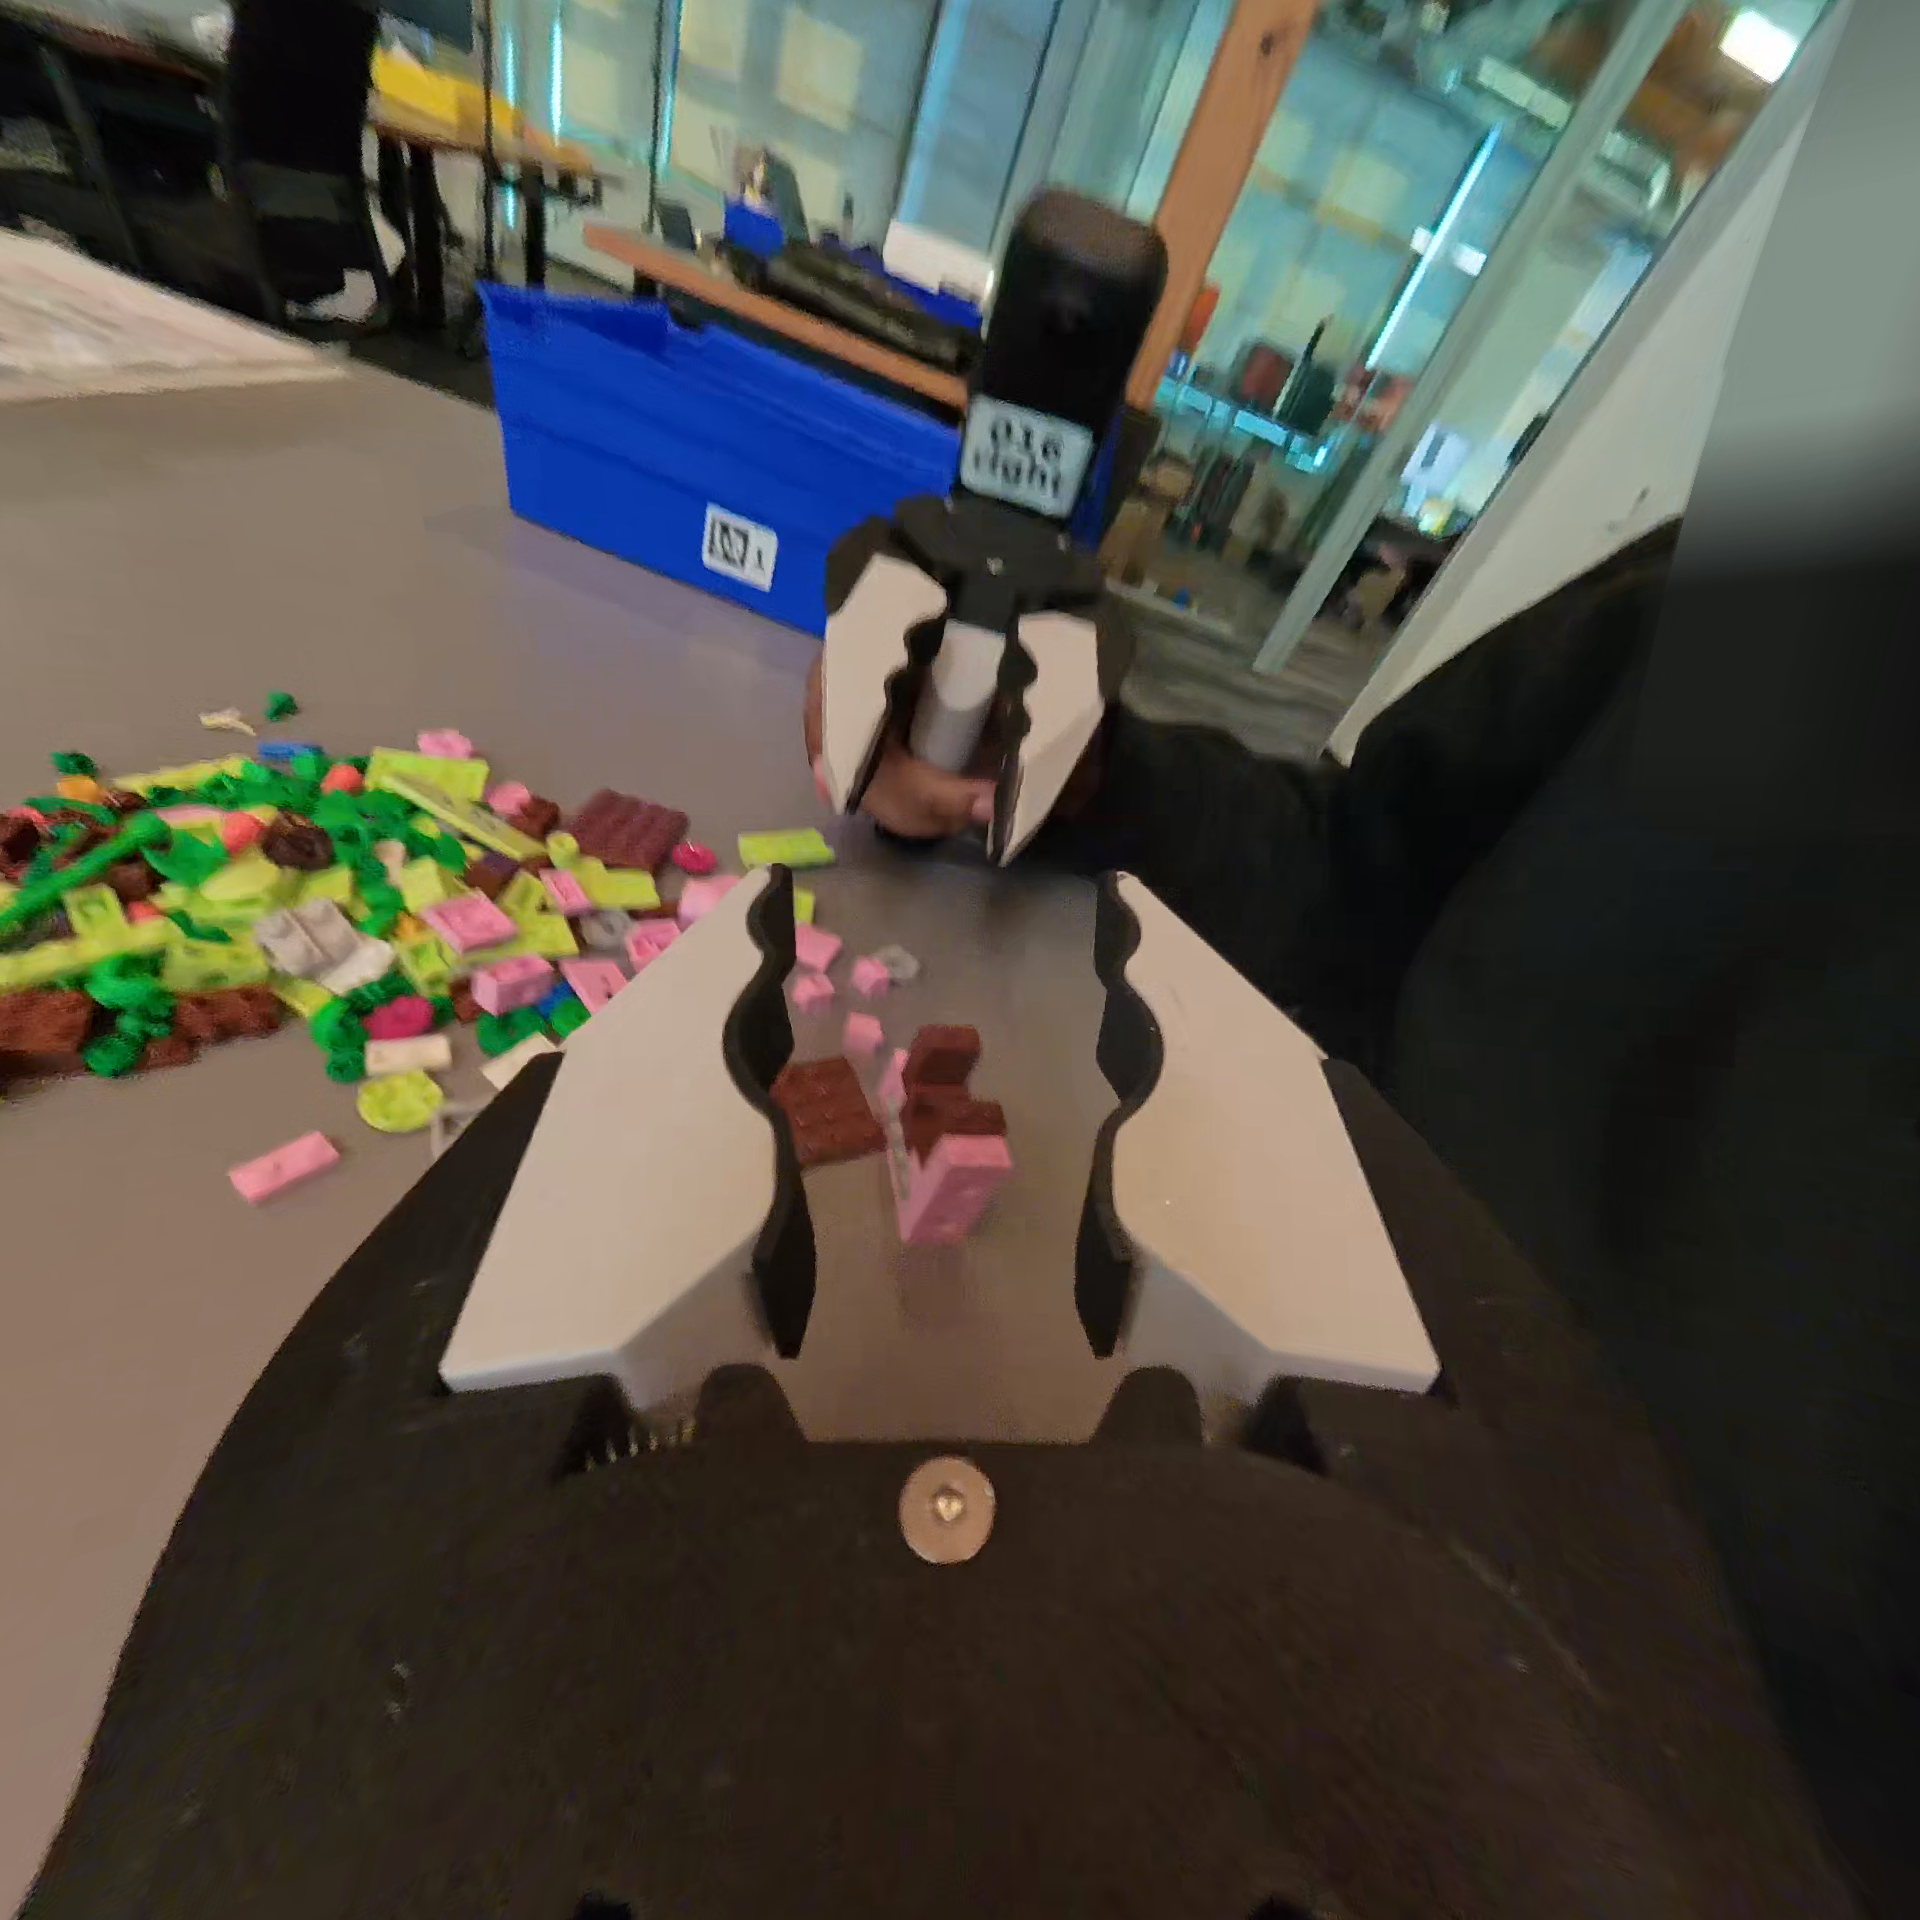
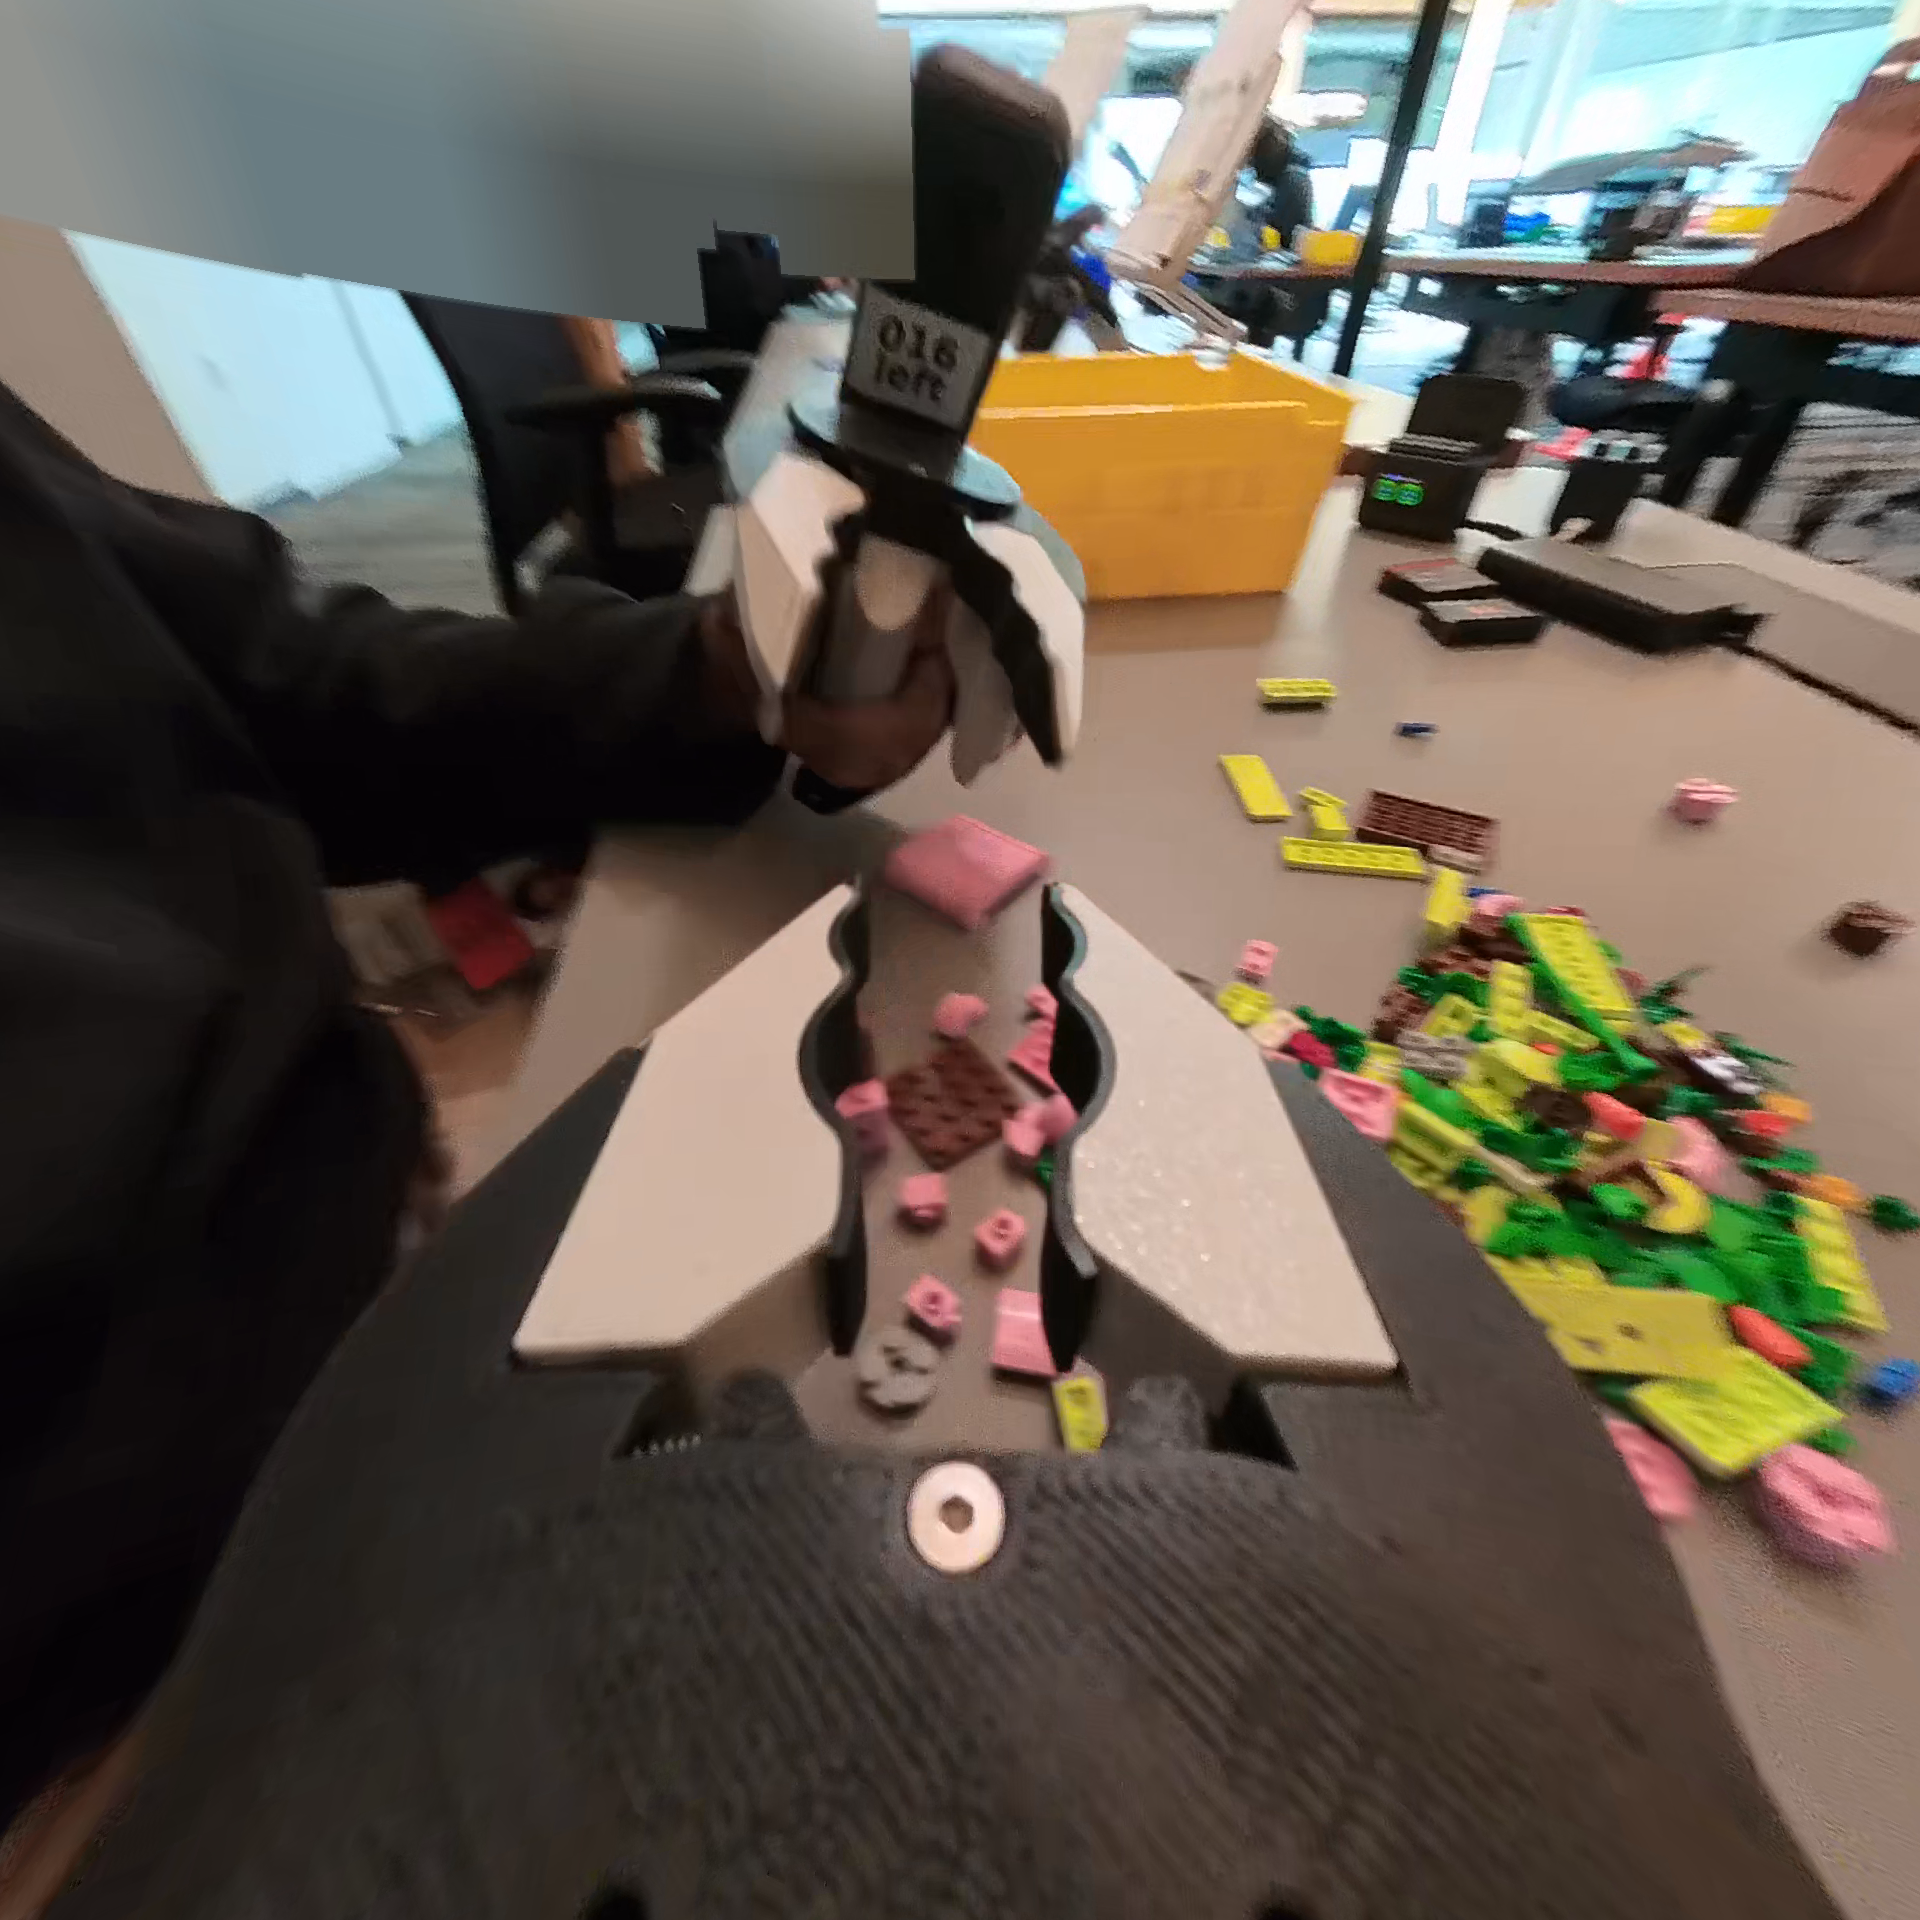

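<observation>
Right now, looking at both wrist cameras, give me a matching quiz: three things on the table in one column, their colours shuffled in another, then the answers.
Things:
1. Tagged bin behind the right gripper
2. Plain bin behind the left gripper
3. Flat plate among small pink pieces

Colours:
A. brown
B. blue
C. yellow

Pairs: 1-B, 2-C, 3-A

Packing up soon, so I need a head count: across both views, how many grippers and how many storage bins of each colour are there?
Grippers: 2, the left gripper and the right gripper
blue bin: 1
yellow bin: 1
Total: 4
</observation>
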